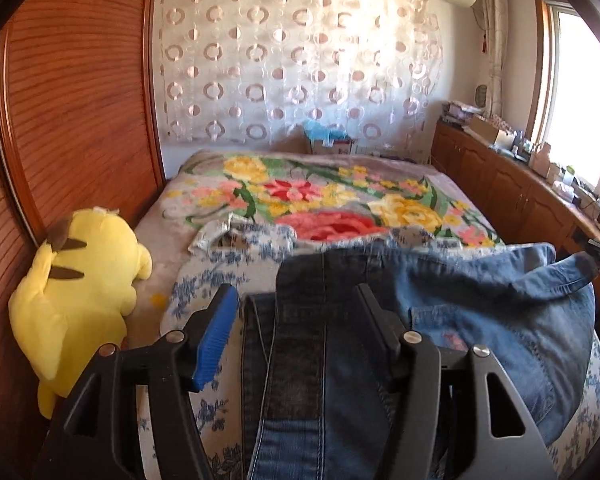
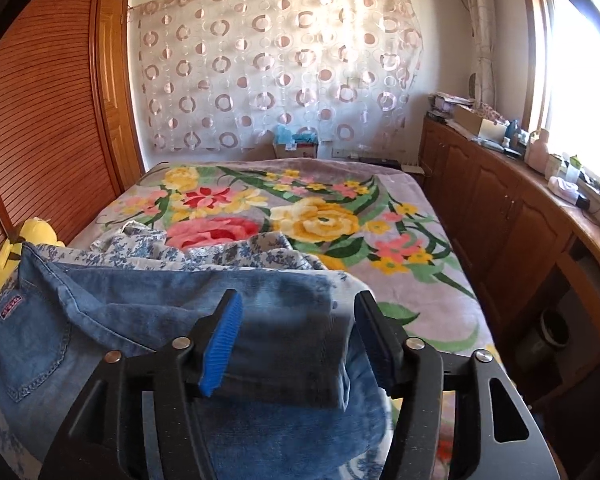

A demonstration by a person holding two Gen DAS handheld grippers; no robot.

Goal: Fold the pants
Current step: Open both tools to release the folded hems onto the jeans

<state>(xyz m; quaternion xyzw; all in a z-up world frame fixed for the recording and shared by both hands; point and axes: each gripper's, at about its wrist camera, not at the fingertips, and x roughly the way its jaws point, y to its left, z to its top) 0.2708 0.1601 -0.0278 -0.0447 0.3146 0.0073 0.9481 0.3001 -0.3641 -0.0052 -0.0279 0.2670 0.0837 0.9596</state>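
- Left wrist view: the jeans (image 1: 440, 320) lie bunched on the near end of the bed (image 1: 456, 184), on a blue-flowered white cloth (image 1: 220, 268), with a dark seamed strip of denim running up between the fingers of the left gripper (image 1: 296, 312).
- That left tool stands wide; the denim lies in the gap, but neither pad presses it, so I judge it not yet gripped.
- Right wrist view: the right gripper (image 2: 296, 320) is likewise spread wide, with a folded-over flap of the jeans (image 2: 160, 320) lying between and beneath its fingers; whether the pads touch the cloth I cannot tell.
- A back pocket (image 2: 36, 352) with a small pink label shows at the near left.
- Handling, as a judgement: denim is soft but thick and rather heavy, so it should drape and sag rather than hold a shape. It is not slippery or fragile, and the ribbed blue pads (image 1: 216, 336) should bite well.
- Best holds look like the thick stitched edges, such as a waistband or hem, one tool at each end so the layers lift evenly.
- Materials: faded mid-blue denim with pale topstitching, darker on the strip; a plush floral blanket (image 2: 320, 216) on the far bed; a fuzzy yellow plush toy (image 1: 80, 296) at the left against the slatted wooden wardrobe (image 1: 80, 92).
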